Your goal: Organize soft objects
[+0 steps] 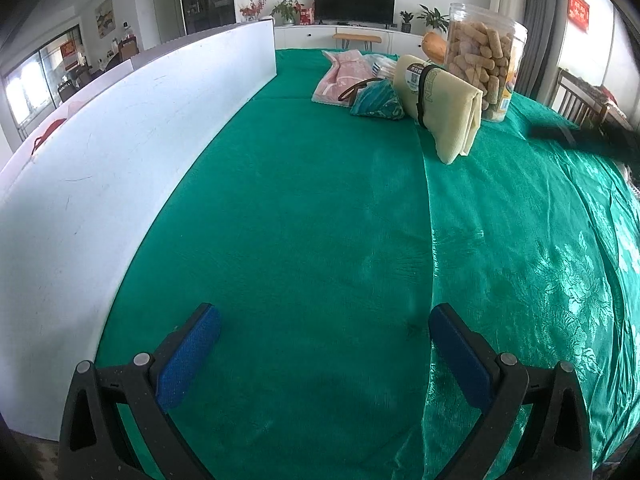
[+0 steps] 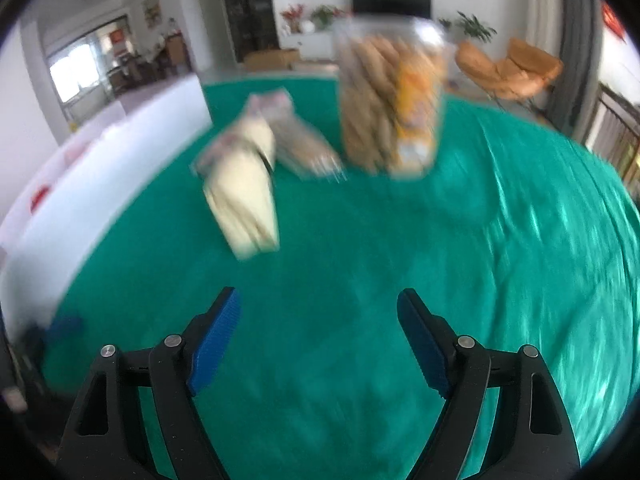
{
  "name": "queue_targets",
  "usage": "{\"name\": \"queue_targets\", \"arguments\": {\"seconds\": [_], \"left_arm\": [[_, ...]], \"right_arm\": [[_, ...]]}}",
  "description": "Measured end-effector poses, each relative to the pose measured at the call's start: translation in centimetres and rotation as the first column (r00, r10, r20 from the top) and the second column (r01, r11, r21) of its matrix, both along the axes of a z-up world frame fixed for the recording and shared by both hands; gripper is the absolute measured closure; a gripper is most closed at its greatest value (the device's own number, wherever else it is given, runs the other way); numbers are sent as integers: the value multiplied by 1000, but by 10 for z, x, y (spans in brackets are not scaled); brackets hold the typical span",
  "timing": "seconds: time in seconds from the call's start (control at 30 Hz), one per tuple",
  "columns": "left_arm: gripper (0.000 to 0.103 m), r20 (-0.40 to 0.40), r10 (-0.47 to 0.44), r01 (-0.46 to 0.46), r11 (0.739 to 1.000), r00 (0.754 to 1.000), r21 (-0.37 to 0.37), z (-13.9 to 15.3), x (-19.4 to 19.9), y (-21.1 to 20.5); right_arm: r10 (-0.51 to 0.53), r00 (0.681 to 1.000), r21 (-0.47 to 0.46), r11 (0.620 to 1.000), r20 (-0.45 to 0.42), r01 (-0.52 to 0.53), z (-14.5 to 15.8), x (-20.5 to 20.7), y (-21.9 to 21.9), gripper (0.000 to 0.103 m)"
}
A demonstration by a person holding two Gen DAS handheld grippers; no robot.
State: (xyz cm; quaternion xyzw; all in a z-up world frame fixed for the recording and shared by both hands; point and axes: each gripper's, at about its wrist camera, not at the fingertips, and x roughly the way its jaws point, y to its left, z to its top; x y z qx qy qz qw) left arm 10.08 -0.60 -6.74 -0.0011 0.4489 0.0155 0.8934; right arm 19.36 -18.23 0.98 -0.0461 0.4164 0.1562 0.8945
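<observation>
Left gripper (image 1: 324,322) low in frame, blue-padded jaws wide apart and empty over green cloth-covered worktop (image 1: 304,208), right gripper (image 2: 319,310) likewise wide and empty, pale yellow folded cloth with black strap (image 1: 438,106) upper right, beside teal patterned pouch (image 1: 378,100), pink folded fabric (image 1: 344,74), clear plastic jar of biscuit sticks (image 1: 484,64).

Wide-apart, empty left gripper (image 1: 324,322) above green cloth (image 1: 304,216); folded yellow towel (image 1: 442,110) against clear snack jar (image 1: 486,60).

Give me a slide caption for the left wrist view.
Open left tongs hover over green cloth; folded yellow towel leans by a snack jar.
</observation>
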Motion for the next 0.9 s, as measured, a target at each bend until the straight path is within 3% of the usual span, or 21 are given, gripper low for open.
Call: {"name": "queue_targets", "arguments": {"seconds": [0.13,0.27,0.3,0.33,0.37,0.4,0.5,0.57,0.7,0.77,0.83,0.9], "left_arm": [[0,7,1,-1,1000,1000,0,0,0,0],[0,10,3,-3,1000,1000,0,0,0,-1],[0,10,3,-3,1000,1000,0,0,0,-1],[0,10,3,-3,1000,1000,0,0,0,-1],[0,10,2,-2,1000,1000,0,0,0,0],[0,10,2,-2,1000,1000,0,0,0,0],[0,9,2,-2,1000,1000,1,0,0,0],[0,8,2,-2,1000,1000,1,0,0,0],[0,10,2,-2,1000,1000,1,0,-1,0],[0,10,1,-1,1000,1000,0,0,-1,0],[0,10,1,-1,1000,1000,0,-1,0,0],[0,10,2,-2,1000,1000,1,0,-1,0]], "right_arm": [[92,993,-126,987,-74,-101,-4,51,55,20],[67,989,-237,967,-132,-97,-27,86,82,23],[48,991,-243,967,-125,-77,-28,88,81,30],[26,992,-222,973,-127,-54,-28,90,76,59],[19,989,-179,983,-145,-45,-28,90,70,75],[12,988,-141,989,-152,-34,-26,88,64,77],[8,988,-58,998,-154,-17,-14,70,39,77],[15,976,74,997,-218,1,-9,55,8,77],[-19,936,286,950,-352,127,-21,25,-66,76],[-48,908,348,914,-417,208,-36,11,-107,69],[-116,899,315,911,-422,265,-42,0,-135,47],[-157,913,310,907,-378,285,-40,-13,-156,34]]}}
